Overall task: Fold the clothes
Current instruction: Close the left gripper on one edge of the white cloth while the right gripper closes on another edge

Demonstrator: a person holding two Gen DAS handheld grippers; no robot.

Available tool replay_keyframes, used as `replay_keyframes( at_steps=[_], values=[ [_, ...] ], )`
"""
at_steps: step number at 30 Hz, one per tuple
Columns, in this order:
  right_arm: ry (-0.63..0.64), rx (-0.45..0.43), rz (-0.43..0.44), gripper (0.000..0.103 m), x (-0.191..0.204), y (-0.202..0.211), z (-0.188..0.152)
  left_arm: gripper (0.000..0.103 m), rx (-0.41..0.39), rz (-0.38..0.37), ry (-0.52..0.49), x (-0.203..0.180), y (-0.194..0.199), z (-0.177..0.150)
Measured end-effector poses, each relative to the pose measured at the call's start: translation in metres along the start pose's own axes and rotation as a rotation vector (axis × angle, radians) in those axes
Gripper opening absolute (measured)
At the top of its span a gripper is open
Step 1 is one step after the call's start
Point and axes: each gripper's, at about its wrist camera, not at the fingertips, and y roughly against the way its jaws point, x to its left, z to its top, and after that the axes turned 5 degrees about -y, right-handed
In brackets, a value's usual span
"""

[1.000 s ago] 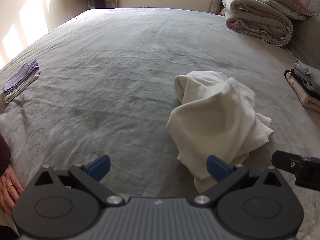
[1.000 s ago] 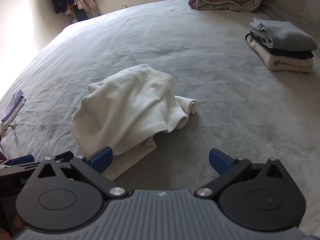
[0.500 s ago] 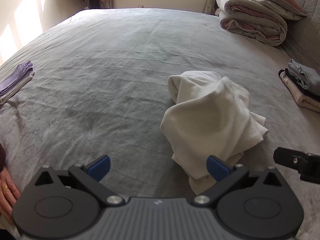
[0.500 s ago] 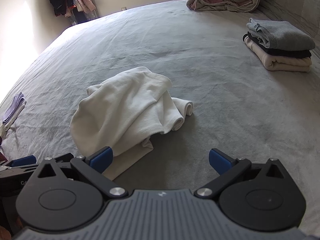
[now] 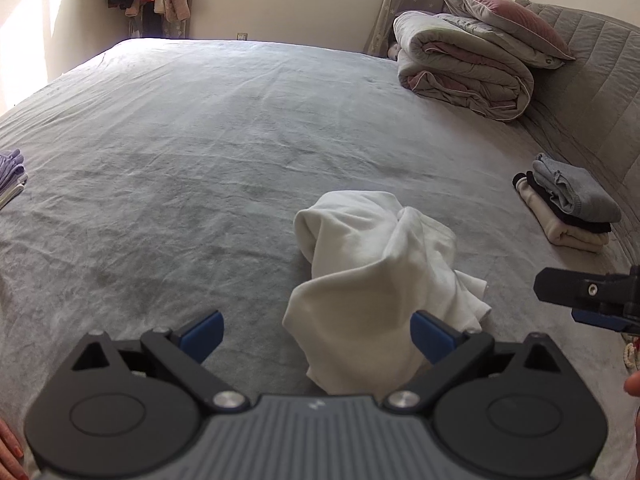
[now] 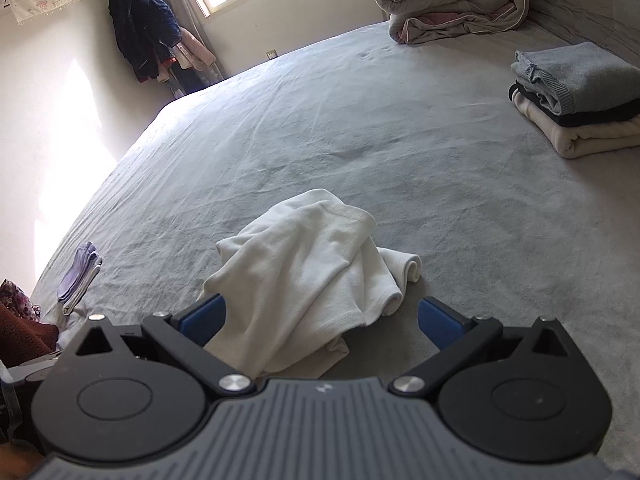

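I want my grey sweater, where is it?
In the right wrist view, the grey sweater tops a folded stack at the far right of the bed, below the rolled quilt.

Crumpled white garment (image 6: pixel 308 276) on grey bed (image 6: pixel 460 216), right gripper (image 6: pixel 320 320) jaws wide apart above it, folded stack (image 6: pixel 580 96) far right

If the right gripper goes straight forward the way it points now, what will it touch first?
Most likely the crumpled white cotton garment on the grey bedsheet. It lies directly ahead of the open right gripper, slightly towards its left finger. Exact depth is unclear.
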Motion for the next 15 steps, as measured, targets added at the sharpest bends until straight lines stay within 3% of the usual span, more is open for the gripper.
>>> replay_keyframes(
  at_steps=[9, 11, 15],
  values=[
    [-0.05, 0.059, 0.102, 0.103, -0.02, -0.043, 0.002, 0.082, -0.137, -0.2, 0.009, 0.009, -0.022, -0.012],
    [-0.081, 0.103, 0.096, 0.102, -0.031, -0.057, -0.002, 0.067, -0.126, -0.216, -0.001, 0.006, -0.03, -0.011],
    [-0.15, 0.126, 0.124, 0.096, -0.049, -0.064, -0.001, 0.053, -0.139, -0.234, 0.02, 0.006, -0.037, -0.011]
  ],
)
